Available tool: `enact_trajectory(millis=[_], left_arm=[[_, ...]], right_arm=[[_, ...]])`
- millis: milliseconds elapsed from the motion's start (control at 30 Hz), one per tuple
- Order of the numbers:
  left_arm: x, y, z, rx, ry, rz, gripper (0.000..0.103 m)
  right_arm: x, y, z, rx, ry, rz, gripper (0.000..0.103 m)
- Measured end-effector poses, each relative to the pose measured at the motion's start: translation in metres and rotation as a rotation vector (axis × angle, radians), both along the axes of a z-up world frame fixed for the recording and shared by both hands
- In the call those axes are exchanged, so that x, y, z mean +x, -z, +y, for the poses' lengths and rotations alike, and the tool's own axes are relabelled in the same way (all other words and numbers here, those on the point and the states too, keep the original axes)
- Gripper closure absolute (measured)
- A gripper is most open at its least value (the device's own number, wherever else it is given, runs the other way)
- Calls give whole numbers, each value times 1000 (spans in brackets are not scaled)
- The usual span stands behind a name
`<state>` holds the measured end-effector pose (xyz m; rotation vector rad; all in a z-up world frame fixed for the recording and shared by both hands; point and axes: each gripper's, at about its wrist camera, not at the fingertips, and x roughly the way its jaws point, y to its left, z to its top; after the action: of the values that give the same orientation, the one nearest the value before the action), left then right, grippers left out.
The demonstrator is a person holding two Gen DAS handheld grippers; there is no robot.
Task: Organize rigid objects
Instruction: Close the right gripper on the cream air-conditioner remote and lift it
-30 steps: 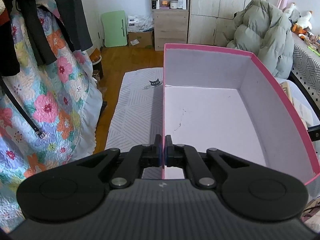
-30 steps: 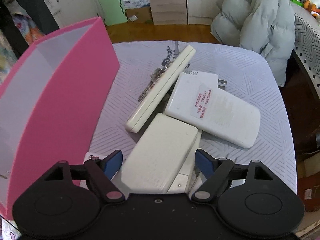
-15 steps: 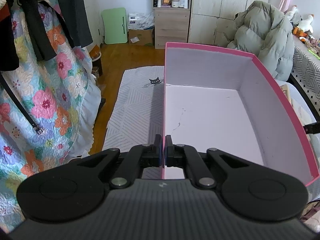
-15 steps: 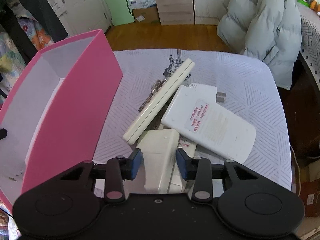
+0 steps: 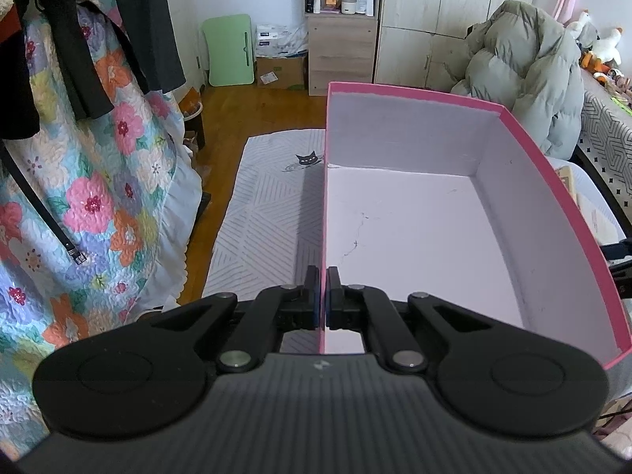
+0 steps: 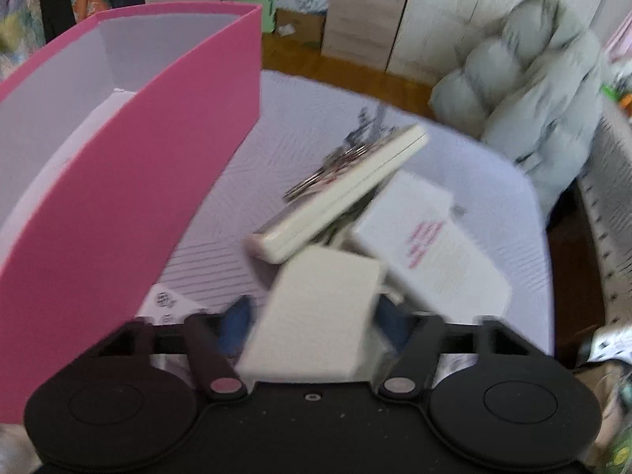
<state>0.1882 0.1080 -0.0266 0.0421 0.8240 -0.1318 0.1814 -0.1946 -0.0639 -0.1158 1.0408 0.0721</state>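
My left gripper (image 5: 323, 300) is shut on the near left wall of the pink box (image 5: 553, 197), whose white inside holds nothing. In the right wrist view the pink box (image 6: 158, 181) stands at the left. My right gripper (image 6: 314, 322) is shut on a cream rectangular block (image 6: 316, 316) and holds it lifted and tilted. Behind it lie a long cream case (image 6: 343, 193) and a white flat box with a pink label (image 6: 430, 249). This view is blurred by motion.
The table has a grey striped cloth (image 5: 268, 213). Keys (image 6: 335, 166) lie beside the long case. A grey puffer jacket (image 6: 545, 91) hangs at the right, a floral quilt (image 5: 91, 197) at the left. A paper slip (image 6: 166, 304) lies by the box.
My right gripper closed on the cream block, then lifted and tilted it toward the pink box. My left gripper has held the box wall throughout.
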Motion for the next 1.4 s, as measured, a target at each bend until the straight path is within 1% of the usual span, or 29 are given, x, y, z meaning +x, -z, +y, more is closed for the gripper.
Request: enact_trajectory(millis=[100, 200, 267, 433, 533, 567, 700, 833, 933, 1133, 1267, 1400], left_arm=[[0, 0, 1, 6, 0, 0, 101], [0, -1, 1, 12, -5, 7, 101], [-1, -3, -1, 29, -3, 5, 98], [-3, -10, -5, 52, 5, -17, 98], [-4, -13, -3, 46, -15, -29, 98], [-4, -14, -3, 42, -12, -32, 101], [-6, -14, -5, 49, 0, -49, 101], [-6, -14, -4, 37, -7, -43, 101], [-4, -14, 0, 11, -22, -30, 101], [-4, -13, -5, 40, -23, -31, 101], [-2, -14, -3, 29, -30, -13, 101], [2, -13, -5, 32, -41, 17, 100]], right_arm=[[-2, -7, -14, 89, 45, 7, 40], [-6, -17, -24, 164, 69, -16, 43], [-10, -25, -28, 211, 78, -37, 44], [-17, -40, -32, 269, 83, -87, 44], [-25, -46, -37, 295, 84, -130, 45], [-29, -48, -37, 298, 84, -143, 45], [-36, -61, -40, 301, 68, -184, 45], [-43, -72, -39, 297, 41, -212, 45], [-45, -76, -38, 302, 26, -215, 45], [-46, -77, -35, 297, 4, -221, 45], [-46, -80, -34, 298, 3, -230, 45], [-46, -95, -31, 304, -23, -264, 45]])
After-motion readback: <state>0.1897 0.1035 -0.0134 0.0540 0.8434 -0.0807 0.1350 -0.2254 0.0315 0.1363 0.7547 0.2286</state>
